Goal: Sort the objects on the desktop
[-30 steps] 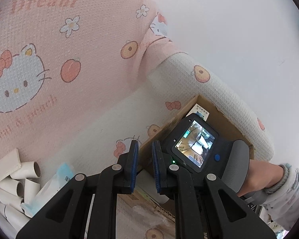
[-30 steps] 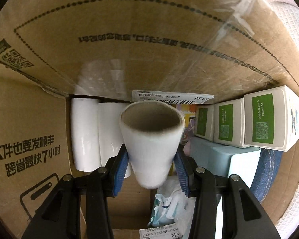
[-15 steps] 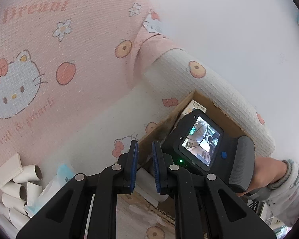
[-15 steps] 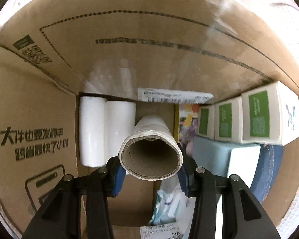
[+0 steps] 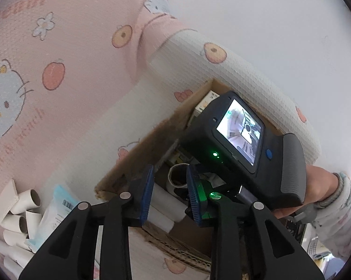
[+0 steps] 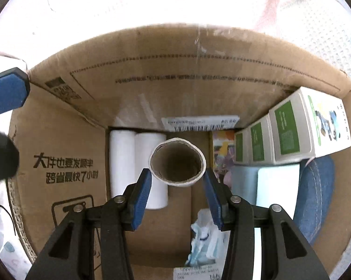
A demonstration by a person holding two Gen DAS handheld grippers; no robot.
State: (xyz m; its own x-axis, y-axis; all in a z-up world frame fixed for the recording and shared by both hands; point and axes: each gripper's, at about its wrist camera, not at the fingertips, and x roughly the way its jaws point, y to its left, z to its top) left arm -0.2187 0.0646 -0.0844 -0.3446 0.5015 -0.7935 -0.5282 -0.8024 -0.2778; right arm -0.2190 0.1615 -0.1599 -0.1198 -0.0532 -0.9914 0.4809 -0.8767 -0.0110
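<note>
A cardboard tube [image 6: 177,161] stands on end in the cardboard box [image 6: 58,151], its open end facing the right wrist camera. My right gripper [image 6: 177,175] points straight down and pinches the tube's rim with only the tips of its blue pads. In the left wrist view, my left gripper [image 5: 170,175] hangs over the box's near rim [image 5: 138,149]. Its jaws are opening and nothing is between them. The tube [image 5: 177,177] shows behind that gap. A blue left pad [image 6: 5,93] shows at the right wrist view's left edge.
The box also holds two white rolls [image 6: 138,170], green-labelled cartons [image 6: 289,133], a pale blue pack [image 6: 268,186], denim cloth [image 6: 315,198] and a mask packet [image 6: 205,240]. Several loose tubes [image 5: 19,212] and a packet [image 5: 56,212] lie on the pink blanket [image 5: 58,46]. A hand [image 5: 320,186] holds the right gripper.
The right gripper has risen; the tube swung its open end toward the camera and slid from mid-pad out to the fingertips. The left jaws have spread apart and come closer to the box.
</note>
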